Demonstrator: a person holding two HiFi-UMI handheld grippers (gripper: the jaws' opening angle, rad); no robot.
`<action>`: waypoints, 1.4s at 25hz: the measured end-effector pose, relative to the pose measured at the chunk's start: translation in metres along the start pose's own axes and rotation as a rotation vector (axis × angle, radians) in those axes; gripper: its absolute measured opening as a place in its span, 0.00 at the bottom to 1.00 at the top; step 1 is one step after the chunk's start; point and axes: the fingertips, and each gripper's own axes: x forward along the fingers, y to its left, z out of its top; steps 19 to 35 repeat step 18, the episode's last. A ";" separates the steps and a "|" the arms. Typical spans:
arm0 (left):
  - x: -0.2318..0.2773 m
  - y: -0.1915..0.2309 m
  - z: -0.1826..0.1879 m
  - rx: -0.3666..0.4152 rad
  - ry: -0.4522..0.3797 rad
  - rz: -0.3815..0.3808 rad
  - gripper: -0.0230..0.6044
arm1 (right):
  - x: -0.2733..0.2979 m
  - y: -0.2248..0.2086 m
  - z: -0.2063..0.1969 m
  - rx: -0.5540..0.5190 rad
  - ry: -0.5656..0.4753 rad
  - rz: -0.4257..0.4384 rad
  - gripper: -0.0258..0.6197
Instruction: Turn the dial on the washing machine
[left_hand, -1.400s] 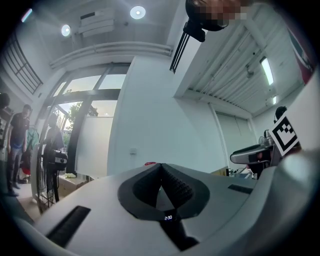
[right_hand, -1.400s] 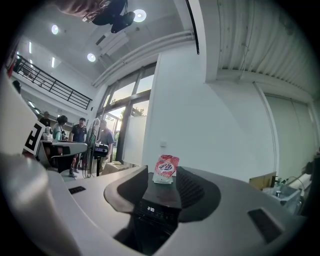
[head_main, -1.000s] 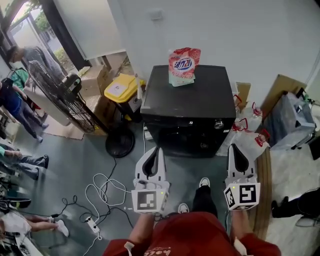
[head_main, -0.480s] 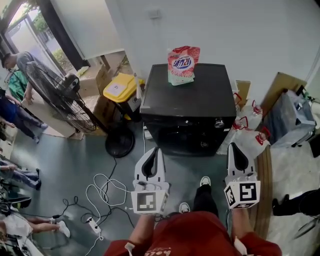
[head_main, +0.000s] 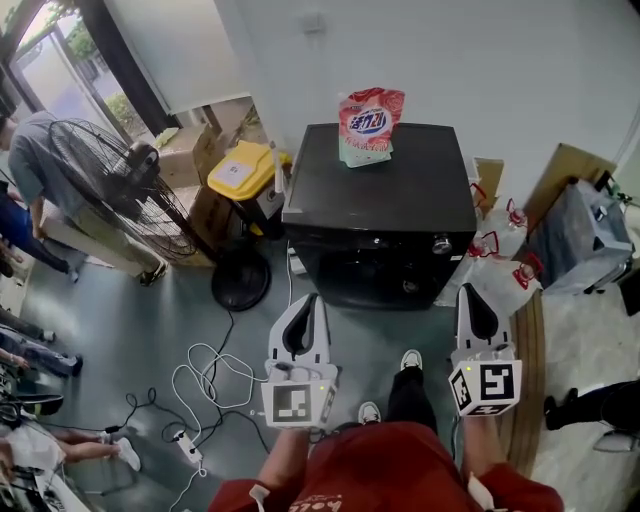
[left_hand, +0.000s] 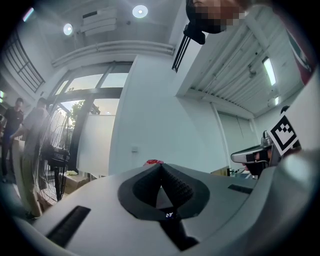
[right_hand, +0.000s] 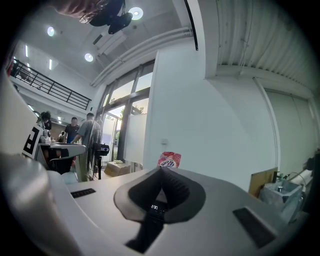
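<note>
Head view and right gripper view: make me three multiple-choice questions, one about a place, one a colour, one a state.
1. Where is the detergent pouch relative to the washing machine? A) on top of it B) inside it C) leaning against its front
2. What colour is the lid of the bin beside the machine? A) blue B) green C) yellow
3. How do the right tool's jaws stand? A) wide apart B) shut, empty C) shut on the pouch
Answers: 1 A, it stands on the machine's black top; 2 C, the lid shows yellow; 3 B, the pads meet with nothing between.
</note>
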 end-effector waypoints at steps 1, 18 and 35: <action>0.000 0.000 0.000 0.001 -0.001 0.001 0.05 | 0.000 0.000 0.000 0.000 0.001 0.000 0.05; 0.004 -0.006 0.011 0.013 -0.020 -0.012 0.05 | 0.000 -0.001 0.002 -0.018 0.007 0.022 0.05; 0.004 -0.006 0.011 0.013 -0.020 -0.012 0.05 | 0.000 -0.001 0.002 -0.018 0.007 0.022 0.05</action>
